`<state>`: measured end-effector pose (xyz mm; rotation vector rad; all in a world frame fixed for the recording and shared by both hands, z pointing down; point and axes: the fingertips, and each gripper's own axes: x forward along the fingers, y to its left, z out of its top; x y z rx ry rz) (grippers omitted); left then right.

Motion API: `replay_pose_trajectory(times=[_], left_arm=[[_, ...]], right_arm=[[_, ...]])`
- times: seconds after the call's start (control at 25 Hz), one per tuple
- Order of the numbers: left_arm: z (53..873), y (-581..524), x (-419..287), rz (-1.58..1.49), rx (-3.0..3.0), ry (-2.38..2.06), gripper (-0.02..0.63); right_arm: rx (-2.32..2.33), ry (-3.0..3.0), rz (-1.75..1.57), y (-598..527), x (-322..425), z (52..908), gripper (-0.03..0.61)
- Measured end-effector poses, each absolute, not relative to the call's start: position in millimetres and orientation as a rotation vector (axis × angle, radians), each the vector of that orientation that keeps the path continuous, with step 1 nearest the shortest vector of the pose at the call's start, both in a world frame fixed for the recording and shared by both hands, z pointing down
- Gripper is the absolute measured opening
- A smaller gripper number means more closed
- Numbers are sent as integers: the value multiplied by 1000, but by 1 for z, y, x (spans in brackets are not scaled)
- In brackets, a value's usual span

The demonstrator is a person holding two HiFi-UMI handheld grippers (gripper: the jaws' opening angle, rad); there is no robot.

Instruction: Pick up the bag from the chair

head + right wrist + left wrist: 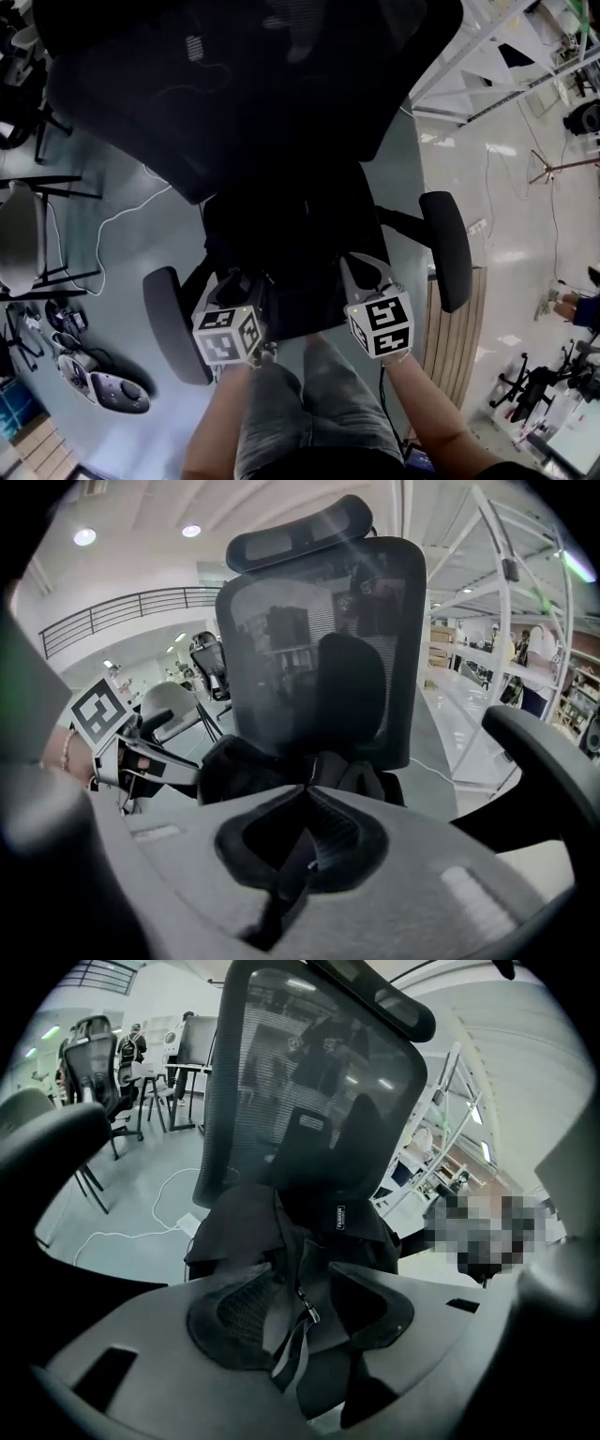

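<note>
A black bag (281, 244) lies on the seat of a black mesh office chair (244, 84). My left gripper (246, 281) reaches over the seat's front left, and in the left gripper view (300, 1274) its jaws close around a fold of the bag (244, 1222) and a grey strap (289, 1354) with a small buckle. My right gripper (366, 272) is at the front right. Its jaws (305, 789) meet at the tips, pinching a dark strap (291, 864) that hangs down from the bag (244, 761). The left gripper's marker cube (103, 714) shows at the right gripper view's left edge.
The chair's armrests (169, 323) (448, 248) flank both grippers. A white cable (122, 211) runs over the floor on the left, near controllers (112, 389) and another chair (28, 234). A wooden slatted panel (455, 347) lies at right. A white metal rack (487, 66) stands beyond.
</note>
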<state>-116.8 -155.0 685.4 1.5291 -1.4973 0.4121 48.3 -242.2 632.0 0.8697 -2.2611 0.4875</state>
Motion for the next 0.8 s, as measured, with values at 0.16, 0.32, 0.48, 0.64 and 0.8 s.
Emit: replay_pose_trajectory(times=[0.16,0.32,0.48,0.64,0.8], left_arm=[[703,-156,-121,416,1485,-1514,196],[715,-158,-127,413,1442,-1540,218],[720,-161,-126,436,1443,-1548,221],[724,-167,-126,461,1441,-1564,221],[727,-173,-130,478,1433,-1592,219]], right_arm=[[918,-2211,463,-258,54,657,2],[892,-2179,484,-265,54,681,128],[860,-2141,463,-265,55,702,164],[825,-2107,373,-271,50,721,196],[819,-2067,279,-280,48,731,196]])
